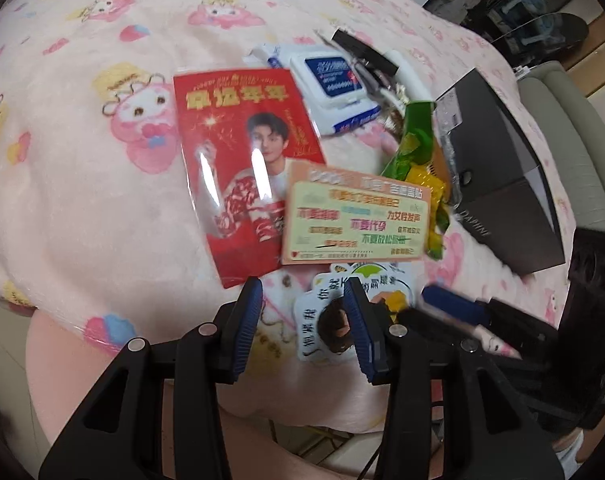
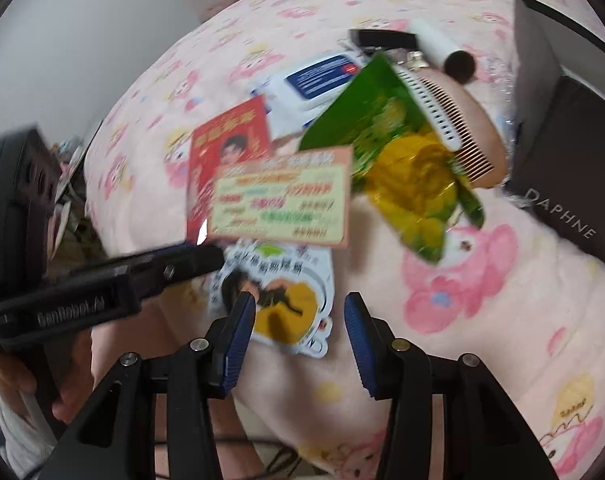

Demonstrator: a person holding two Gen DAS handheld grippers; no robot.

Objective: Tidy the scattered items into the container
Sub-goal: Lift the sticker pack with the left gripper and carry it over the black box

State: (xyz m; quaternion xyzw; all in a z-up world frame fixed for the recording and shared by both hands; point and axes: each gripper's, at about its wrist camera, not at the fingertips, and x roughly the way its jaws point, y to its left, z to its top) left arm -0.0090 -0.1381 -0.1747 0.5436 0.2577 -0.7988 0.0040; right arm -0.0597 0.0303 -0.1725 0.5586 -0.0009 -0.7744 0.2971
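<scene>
Pink cartoon-print fleece blanket [image 2: 482, 312] bore thin, slippery die-cut paper stickers [image 2: 286, 304] just beside the dark DAPHNE cardboard box [image 2: 562, 184], best pinched by an edge; both the left gripper [image 1: 302, 320] and the right gripper [image 2: 298, 332] had their fingers apart, empty.

Our left gripper [image 1: 302, 326] and right gripper [image 2: 298, 340] share one build: matte black angular arms with triangular cut-outs, and round silver screws just behind the fingers. The fingers [image 2: 236, 346] carry ribbed dark-blue pads. The right wrist view shows white "GenRobot.AI" lettering along our left gripper's black side. Behind that lettering, bare skin of our hand [image 2: 30, 384] and a pale ribbed sleeve show.
</scene>
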